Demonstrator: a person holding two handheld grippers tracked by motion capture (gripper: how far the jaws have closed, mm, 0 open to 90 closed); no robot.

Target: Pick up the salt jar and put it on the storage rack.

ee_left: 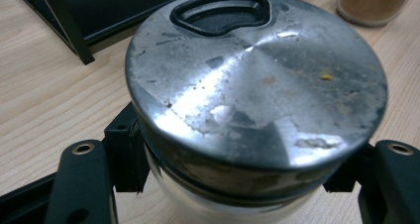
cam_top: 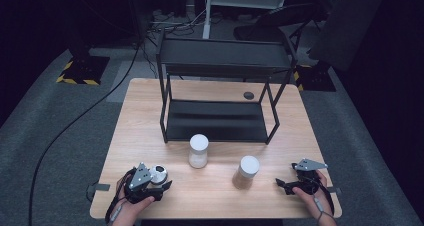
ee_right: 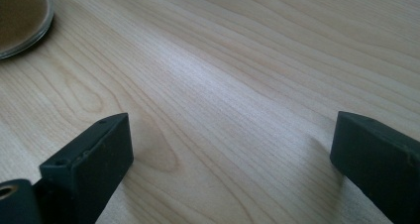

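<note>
- Here, the left gripper (cam_top: 159, 185) sits low at the table's (cam_top: 215, 196) near edge, clamped on a jar (ee_left: 255, 95) (metal lid).
- The right gripper (ee_right: 228, 159) rests level, jaws wide, nothing between them.

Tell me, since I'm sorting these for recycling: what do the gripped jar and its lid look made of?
Lid: apparently brushed metal; streaky glare, scuffed and stained, with a black, probably plastic, inset. Jar: clear body, glass or plastic; I can't tell which.
</note>
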